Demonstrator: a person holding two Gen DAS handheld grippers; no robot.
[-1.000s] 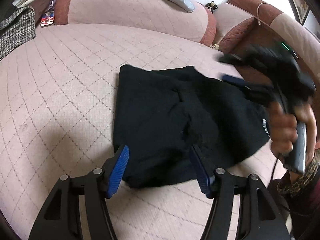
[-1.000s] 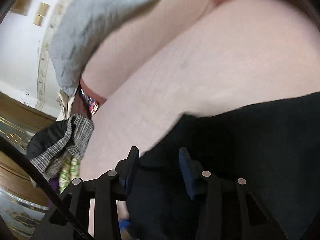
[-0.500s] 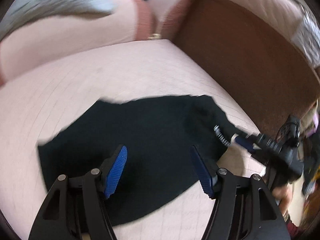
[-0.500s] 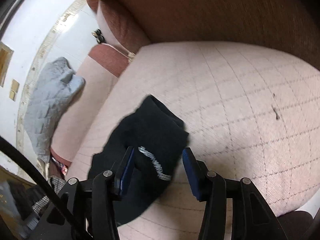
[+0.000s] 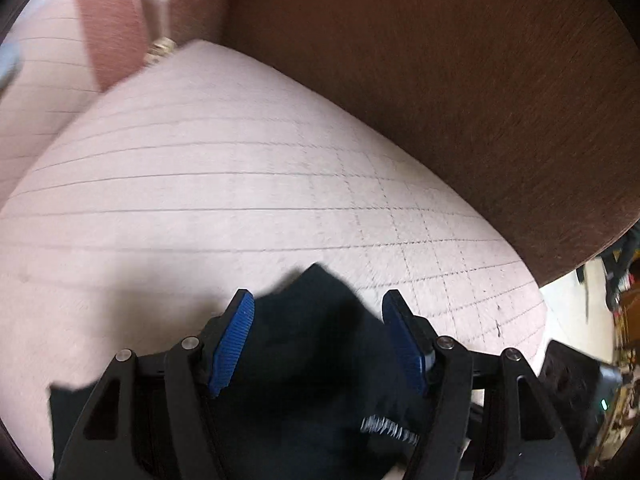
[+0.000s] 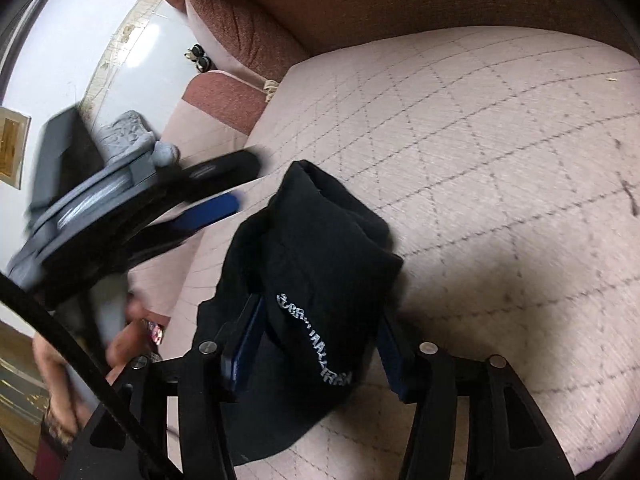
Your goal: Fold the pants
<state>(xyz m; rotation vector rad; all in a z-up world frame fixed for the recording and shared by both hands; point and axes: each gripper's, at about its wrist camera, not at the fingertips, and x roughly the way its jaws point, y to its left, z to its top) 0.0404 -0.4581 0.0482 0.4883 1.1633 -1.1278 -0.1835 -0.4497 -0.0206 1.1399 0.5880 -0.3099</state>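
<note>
Whereas a second ago the pants (image 6: 308, 280) lay spread flat on the sofa cushion (image 6: 500, 152), they now sit bunched into a compact bundle between the spread fingers of the right hand-held gripper (image 6: 316, 344), which is released. The left hand-held gripper (image 5: 320, 336), also released, straddles the bundle's far corner. Folding looks nearly done.

Black linked fingers with silver screws and ribbed blue pads (image 5: 234, 340) are seen on each gripper.
</note>
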